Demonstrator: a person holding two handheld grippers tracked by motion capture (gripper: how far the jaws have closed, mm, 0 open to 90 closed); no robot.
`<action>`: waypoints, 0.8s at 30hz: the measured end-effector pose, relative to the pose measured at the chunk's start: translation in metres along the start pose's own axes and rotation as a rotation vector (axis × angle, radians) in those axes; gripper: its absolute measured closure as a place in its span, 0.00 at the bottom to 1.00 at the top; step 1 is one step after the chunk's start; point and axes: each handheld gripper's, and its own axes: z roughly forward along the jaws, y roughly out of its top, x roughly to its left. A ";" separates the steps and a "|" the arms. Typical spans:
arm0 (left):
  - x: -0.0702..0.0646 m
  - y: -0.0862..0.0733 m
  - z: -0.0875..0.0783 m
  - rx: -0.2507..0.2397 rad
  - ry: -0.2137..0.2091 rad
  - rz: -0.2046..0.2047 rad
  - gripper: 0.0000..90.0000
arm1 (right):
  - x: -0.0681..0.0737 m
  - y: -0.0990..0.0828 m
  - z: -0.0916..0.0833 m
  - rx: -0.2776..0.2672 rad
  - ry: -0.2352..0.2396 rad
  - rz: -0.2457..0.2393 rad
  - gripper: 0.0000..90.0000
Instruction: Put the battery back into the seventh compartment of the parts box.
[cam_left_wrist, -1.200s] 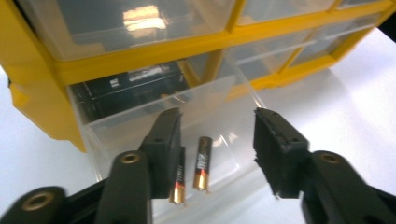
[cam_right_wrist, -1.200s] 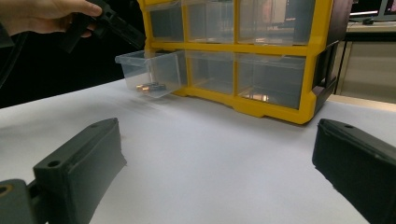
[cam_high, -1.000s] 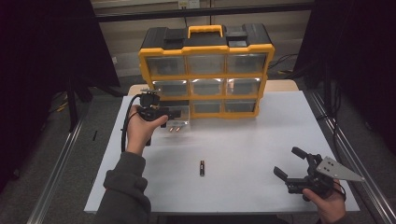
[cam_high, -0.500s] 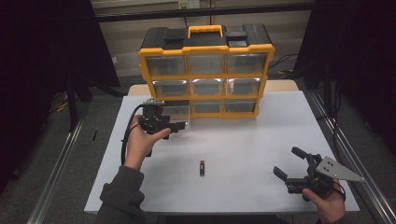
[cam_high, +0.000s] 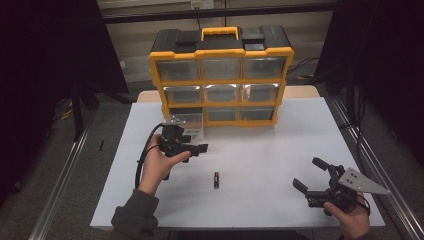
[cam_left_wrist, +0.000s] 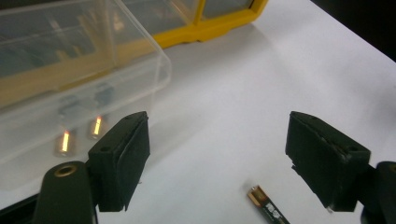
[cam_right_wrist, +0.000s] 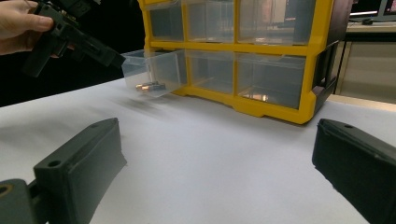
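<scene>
The small black cylindrical battery w/ copper-coloured end (cam_high: 216, 179) is seen lying on the white table top (cam_high: 280, 150), lower centre of the high view, just right of and below the left gripper (cam_high: 200, 148); in the left gripper view the battery (cam_left_wrist: 267, 207) shows at the bottom edge, between the jaws but touched by neither. The left gripper's jaws have just been opening and are spread wide, nothing pinched. The right gripper (cam_high: 314, 175), lower right of the high view, is held w/ jaws spread apart and empty, well apart from the battery.

The jaw pads (cam_left_wrist: 122, 158) are matte black, blocky, slightly rough. A clear plastic drawer (cam_left_wrist: 84, 74) is pulled out of the yellow-and-black plastic organiser w/ clear drawers (cam_high: 220, 75), upper centre of the high view; two small metal-capped cylinders (cam_right_wrist: 149, 86) lie inside the drawer. The table top is smooth, matte, white. The surroundings are dark, w/ metal rails (cam_high: 60, 200) along the floor at left and right.
</scene>
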 end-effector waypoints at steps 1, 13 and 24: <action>-0.002 -0.002 0.001 0.004 -0.011 0.001 0.24 | 0.000 0.000 0.000 0.000 0.000 -0.001 0.02; -0.019 -0.019 0.011 0.038 -0.046 0.037 0.22 | 0.000 0.000 0.000 0.003 0.003 0.000 0.02; -0.030 -0.035 0.020 0.048 -0.076 0.037 0.23 | 0.000 0.000 0.000 0.001 0.002 0.001 0.02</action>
